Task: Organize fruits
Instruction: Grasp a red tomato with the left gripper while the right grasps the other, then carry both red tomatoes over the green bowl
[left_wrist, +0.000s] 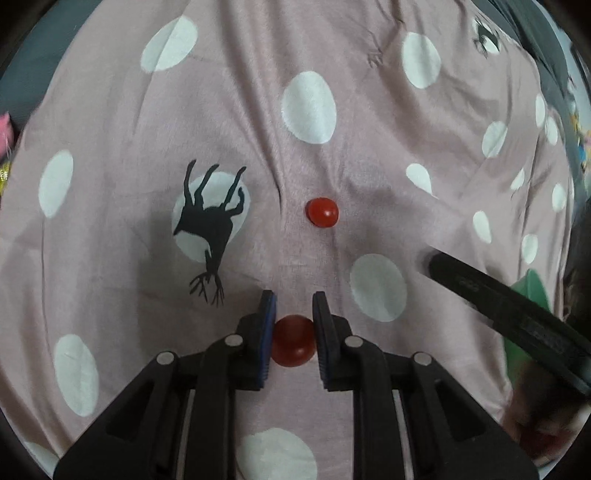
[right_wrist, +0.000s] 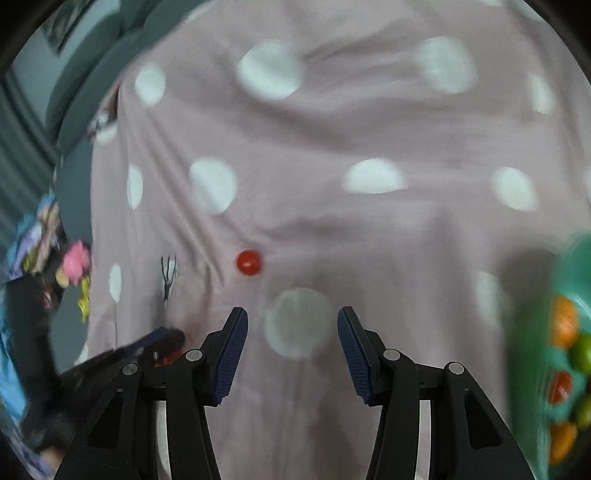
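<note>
Red tomato (left_wrist: 293, 341) clenched in left gripper (left_wrist: 294, 299) jaws; right gripper (right_wrist: 292, 319) jaws released, empty.

One tomato (left_wrist: 321, 212) lies on the bedsheet (left_wrist: 369, 166).

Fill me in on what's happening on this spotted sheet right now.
A person is sorting small fruits with a handheld gripper in each hand. The left gripper is shut on a small red fruit above the pink polka-dot sheet. The right gripper is open with nothing between its fingers. A second red fruit lies loose on the sheet. A green bowl at the right already holds orange, green and red fruits.
</note>
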